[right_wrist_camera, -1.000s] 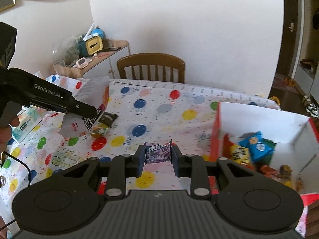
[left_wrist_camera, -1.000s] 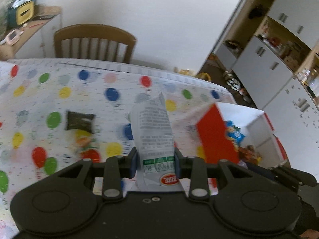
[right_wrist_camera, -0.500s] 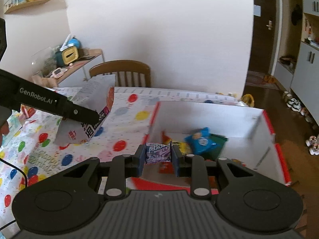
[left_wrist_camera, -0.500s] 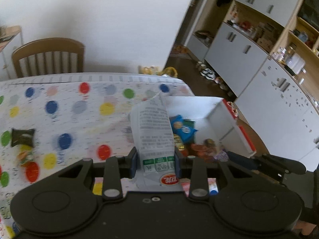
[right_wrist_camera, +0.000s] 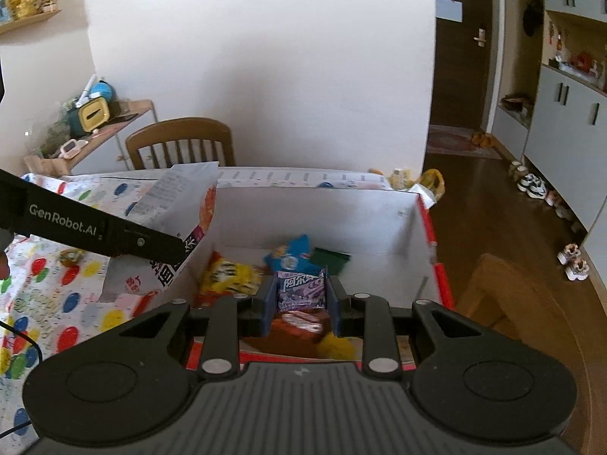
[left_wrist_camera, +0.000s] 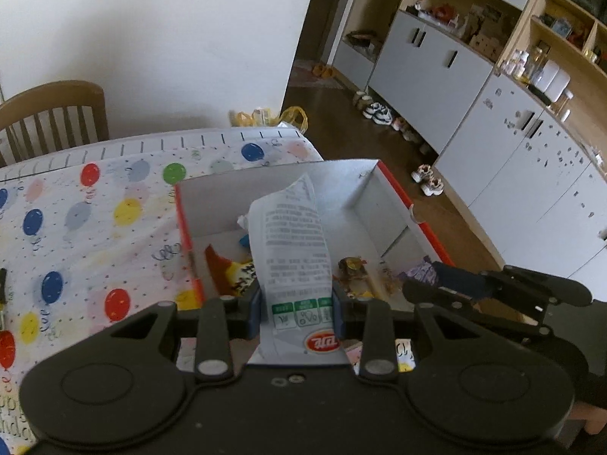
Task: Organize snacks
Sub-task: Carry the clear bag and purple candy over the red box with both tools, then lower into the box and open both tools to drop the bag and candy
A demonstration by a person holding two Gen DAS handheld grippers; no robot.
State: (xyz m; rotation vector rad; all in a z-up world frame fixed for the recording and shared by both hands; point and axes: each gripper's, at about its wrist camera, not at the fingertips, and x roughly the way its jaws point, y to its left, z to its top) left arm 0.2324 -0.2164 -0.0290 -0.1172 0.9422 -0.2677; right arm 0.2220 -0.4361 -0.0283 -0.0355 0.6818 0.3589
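My left gripper (left_wrist_camera: 297, 305) is shut on a tall white snack bag (left_wrist_camera: 294, 242) with grey print, held upright over the open white box with a red rim (left_wrist_camera: 394, 185). My right gripper (right_wrist_camera: 301, 297) is shut on a small purple candy packet (right_wrist_camera: 301, 290), hanging above the same box (right_wrist_camera: 428, 227). Inside the box lie a yellow packet (right_wrist_camera: 231, 276), a blue packet (right_wrist_camera: 290, 258) and a dark green one (right_wrist_camera: 332, 258). In the right wrist view the left gripper (right_wrist_camera: 178, 248) and its white bag (right_wrist_camera: 178, 197) hang over the box's left wall. The right gripper (left_wrist_camera: 421, 276) shows in the left wrist view with the purple packet (left_wrist_camera: 419, 271).
The box sits at the right end of a table with a balloon-print cloth (left_wrist_camera: 87, 227). A wooden chair (right_wrist_camera: 180, 142) stands behind the table. A small wrapped snack (right_wrist_camera: 70, 256) lies on the cloth at left. Another wooden chair (right_wrist_camera: 504, 295) is to the right of the box.
Both grippers have swung to the right across the table with their packets, from over the cloth to above the box. Neither grip has changed.
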